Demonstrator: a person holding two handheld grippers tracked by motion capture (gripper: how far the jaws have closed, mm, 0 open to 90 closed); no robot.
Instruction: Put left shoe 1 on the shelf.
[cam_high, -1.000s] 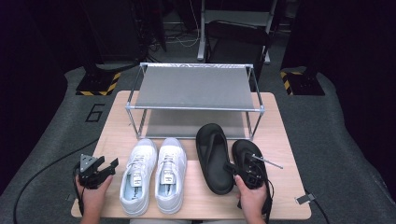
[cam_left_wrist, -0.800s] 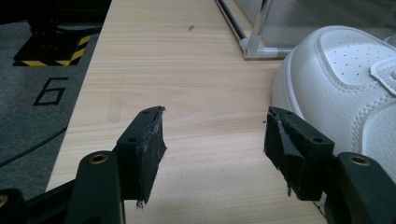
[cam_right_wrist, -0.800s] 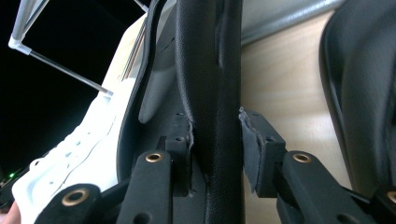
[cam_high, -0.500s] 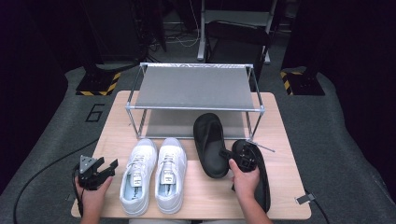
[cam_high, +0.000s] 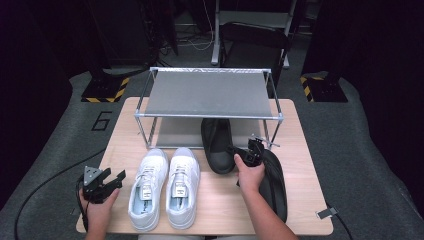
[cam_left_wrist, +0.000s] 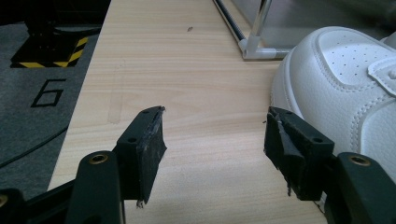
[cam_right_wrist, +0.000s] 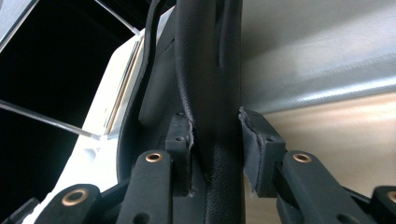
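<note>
High view shows your right hand-held gripper (cam_high: 248, 154) clamped on the rim of one black shoe (cam_high: 217, 142), whose toe already sits under the metal rack (cam_high: 207, 92) on its lower level, while the heel still pokes out in front of the rack. The right gripper view confirms it: both jaws pinch the black collar edge (cam_right_wrist: 212, 126) tightly. The second black shoe (cam_high: 274, 180) lies on the worktop (cam_high: 220, 200) in front of the rack's right leg, under your right forearm. Two white sneakers (cam_high: 165, 185) stand side by side in front of the rack's left half, untouched. Your left hand-held gripper (cam_high: 102, 181) rests released, jaws spread over bare wood, just left of the sneakers. By my reckoning one shoe is nearly shelved and three remain. A "6" (cam_high: 101, 120) is marked on the floor left of the rack; the sneaker tongue labels are too small to read.
</note>
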